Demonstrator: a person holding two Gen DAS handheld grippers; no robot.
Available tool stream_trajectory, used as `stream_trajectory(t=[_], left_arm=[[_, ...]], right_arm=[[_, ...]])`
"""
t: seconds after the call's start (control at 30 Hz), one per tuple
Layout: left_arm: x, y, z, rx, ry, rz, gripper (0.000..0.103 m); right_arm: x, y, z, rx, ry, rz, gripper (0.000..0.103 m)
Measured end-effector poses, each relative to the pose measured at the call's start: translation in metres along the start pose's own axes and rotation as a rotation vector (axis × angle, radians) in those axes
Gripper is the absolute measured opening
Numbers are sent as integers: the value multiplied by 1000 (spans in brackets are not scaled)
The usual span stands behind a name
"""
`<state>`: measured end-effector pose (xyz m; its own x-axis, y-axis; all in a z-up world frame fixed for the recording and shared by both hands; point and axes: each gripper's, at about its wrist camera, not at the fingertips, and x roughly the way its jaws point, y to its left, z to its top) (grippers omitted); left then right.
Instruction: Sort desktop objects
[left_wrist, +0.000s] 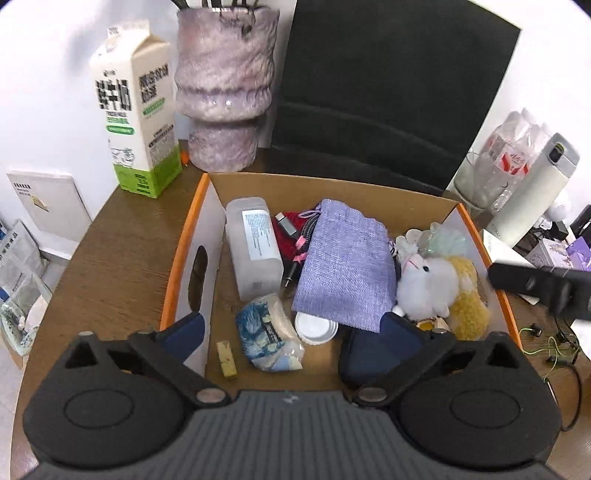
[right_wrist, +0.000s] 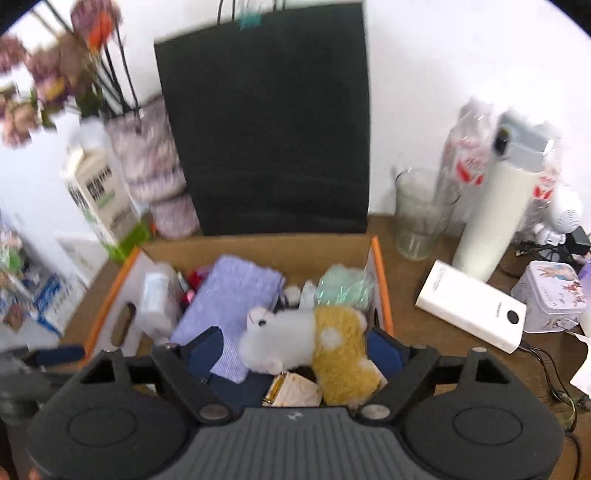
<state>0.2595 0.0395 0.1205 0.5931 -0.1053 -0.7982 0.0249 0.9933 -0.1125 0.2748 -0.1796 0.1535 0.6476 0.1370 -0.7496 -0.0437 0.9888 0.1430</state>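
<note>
Left gripper (left_wrist: 291, 328) wide open over cardboard box (left_wrist: 369, 199), nothing between fingers. Right gripper (right_wrist: 295, 350) open too, plush toy (right_wrist: 310, 339) sitting between fingers, pads not pressing far as I can see. Tip for next drop: go low over bare cardboard near yellow eraser (left_wrist: 226, 359), release gently. Purple pouch (left_wrist: 345, 266) lies mid-box, long axis front to back, drawstring end toward far wall.
</note>
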Motion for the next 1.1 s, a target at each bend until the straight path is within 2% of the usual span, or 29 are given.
stream_trajectory(t=[0.07, 0.13, 0.27, 0.33, 0.43, 0.53, 0.6, 0.77, 0.87, 0.93, 0.97, 1.1], left_arm=[[-4, -9, -11, 11, -21, 47, 103], [-14, -16, -30, 2, -75, 79, 103], [-36, -25, -69, 4, -115, -1, 103], [-47, -27, -87, 19, -150, 1, 103], [-69, -26, -119, 21, -233, 34, 103], [-94, -24, -159, 29, -342, 22, 103], [-100, -22, -186, 47, -390, -11, 103], [-99, -19, -248, 59, -350, -16, 103], [-105, -11, -283, 47, -352, -47, 103], [-109, -9, -301, 39, -344, -34, 103], [-112, -9, -307, 28, -339, -27, 103], [-130, -17, -331, 24, -353, -81, 103]], right_arm=[[-10, -2, -14, -7, -46, -7, 85], [-23, -2, -34, -38, -99, -16, 85], [-49, -1, -72, -84, -195, 7, 85], [-61, -3, -91, -83, -227, 19, 85], [-80, -7, -128, -61, -285, 69, 88], [-97, -8, -172, -58, -335, 95, 96], [-104, -8, -202, -66, -342, 102, 97], [-113, -6, -267, -66, -286, 101, 97], [-126, -9, -304, -44, -289, 121, 97], [-134, -11, -324, -35, -289, 123, 97], [-138, -11, -334, -32, -292, 118, 98], [-158, -9, -370, -11, -338, 74, 102]])
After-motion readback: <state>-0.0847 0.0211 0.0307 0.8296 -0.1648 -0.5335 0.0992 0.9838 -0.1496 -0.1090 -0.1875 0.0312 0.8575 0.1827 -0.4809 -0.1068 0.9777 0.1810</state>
